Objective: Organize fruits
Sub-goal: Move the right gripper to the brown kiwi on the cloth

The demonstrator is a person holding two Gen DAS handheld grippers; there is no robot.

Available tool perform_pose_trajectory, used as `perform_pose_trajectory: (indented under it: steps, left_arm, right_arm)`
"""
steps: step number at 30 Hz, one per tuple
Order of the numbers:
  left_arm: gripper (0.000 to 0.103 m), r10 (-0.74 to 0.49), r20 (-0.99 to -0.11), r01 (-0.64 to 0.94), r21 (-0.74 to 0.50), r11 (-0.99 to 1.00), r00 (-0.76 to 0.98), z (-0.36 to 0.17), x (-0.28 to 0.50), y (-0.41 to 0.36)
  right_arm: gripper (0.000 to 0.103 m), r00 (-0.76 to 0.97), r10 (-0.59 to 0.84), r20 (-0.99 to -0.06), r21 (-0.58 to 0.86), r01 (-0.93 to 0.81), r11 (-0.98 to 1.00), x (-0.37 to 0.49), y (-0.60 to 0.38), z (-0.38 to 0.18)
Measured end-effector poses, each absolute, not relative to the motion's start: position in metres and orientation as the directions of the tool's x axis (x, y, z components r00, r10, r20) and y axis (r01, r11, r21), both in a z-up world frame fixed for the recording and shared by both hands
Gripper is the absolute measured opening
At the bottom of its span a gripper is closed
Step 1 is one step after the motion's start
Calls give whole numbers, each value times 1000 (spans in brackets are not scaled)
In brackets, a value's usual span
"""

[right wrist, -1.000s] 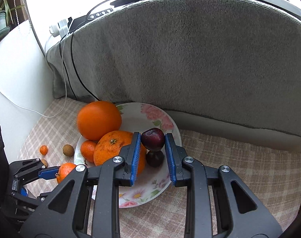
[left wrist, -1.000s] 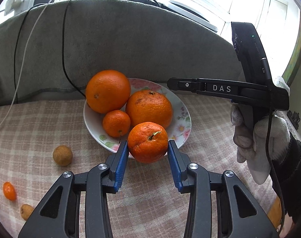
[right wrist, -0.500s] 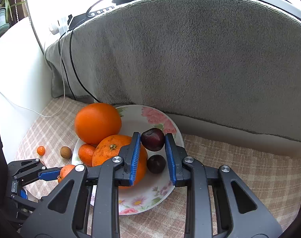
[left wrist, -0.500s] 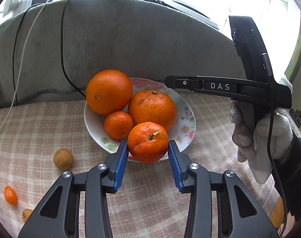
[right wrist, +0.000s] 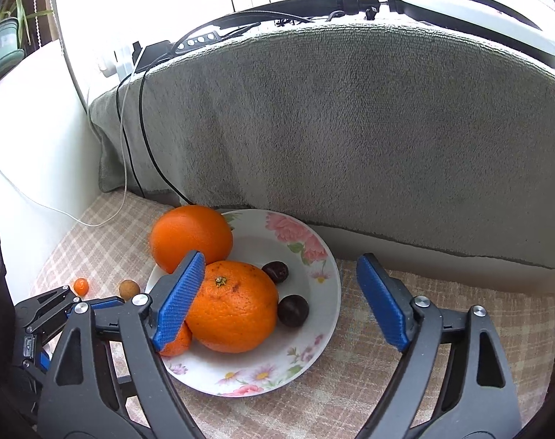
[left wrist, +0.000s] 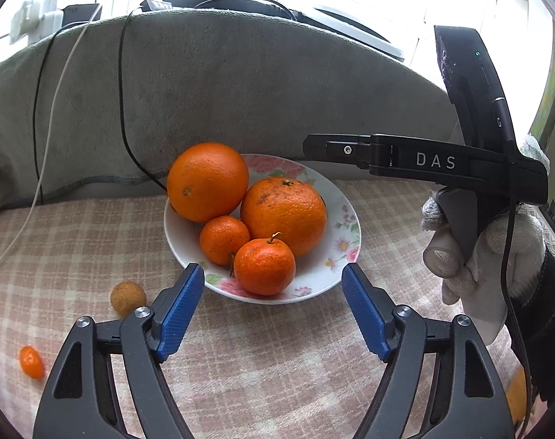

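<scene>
Resting on plate (left wrist: 336, 278), mandarin (left wrist: 264, 267) stem up.

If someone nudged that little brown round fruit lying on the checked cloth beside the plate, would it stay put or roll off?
The brown fruit looks nearly spherical, so it would probably roll easily. The checked cloth looks soft and might slow it. It seems small and likely light, so a gentle touch could move it.
</scene>
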State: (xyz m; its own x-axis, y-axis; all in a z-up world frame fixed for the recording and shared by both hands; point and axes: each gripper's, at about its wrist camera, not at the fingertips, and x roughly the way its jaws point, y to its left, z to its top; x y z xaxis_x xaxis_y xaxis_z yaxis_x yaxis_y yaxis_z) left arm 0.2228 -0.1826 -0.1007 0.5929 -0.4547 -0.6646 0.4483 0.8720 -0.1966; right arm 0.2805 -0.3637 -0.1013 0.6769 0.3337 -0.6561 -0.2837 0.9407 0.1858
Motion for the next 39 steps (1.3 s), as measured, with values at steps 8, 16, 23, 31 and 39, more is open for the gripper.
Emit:
perform_pose_trajectory:
  steps: [8, 16, 23, 31, 39]
  left_arm:
    - [78, -452, -655, 446, -191, 874, 605, -93, 213, -177]
    - [78, -443, -640, 436, -181, 881, 628, -81, 199, -164]
    - [78, -437, -624, 422, -182, 888, 648, -69, 182, -143]
    - [78, -415, -599, 390, -181, 903, 684, -62, 165, -107]
    - [78, -351, -618, 314, -173, 934, 703, -69, 146, -52]
  right_arm:
    - [88, 688, 322, -651, 170, -281, 945, 272, -360, -92]
    - [88, 701, 313, -641, 168, -270, 948, 256, -359, -83]
    - [88, 708, 319, -630, 163, -282, 946, 237, -349, -75]
    - [88, 716, 340, -610, 167, -304, 938, 209, -334, -65]
    - [88, 700, 387, -600, 184, -350, 919, 188, -314, -61]
